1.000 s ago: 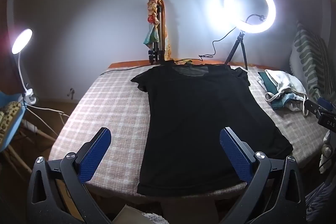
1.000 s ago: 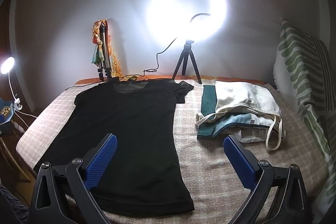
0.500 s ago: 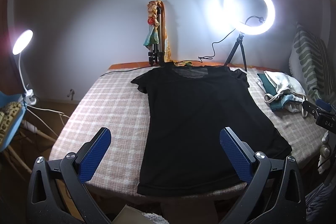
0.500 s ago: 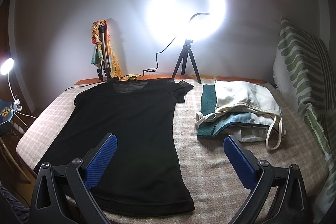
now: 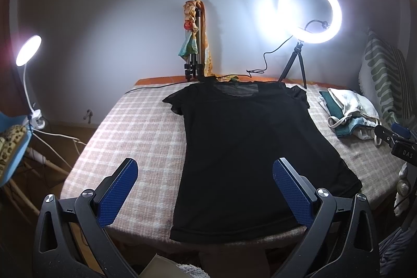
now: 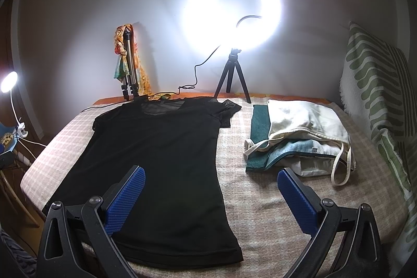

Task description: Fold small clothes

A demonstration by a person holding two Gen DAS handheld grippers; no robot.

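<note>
Black thin short-sleeved T-shirt: flat on checked counter | limp, light, slippery; judged hold: near-edge hem corners | left gripper, right gripper fingers wide, empty

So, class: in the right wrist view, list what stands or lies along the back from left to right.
Desk lamp → scarf-draped tripod → ring light → pile of folded clothes → striped cushion.
</note>
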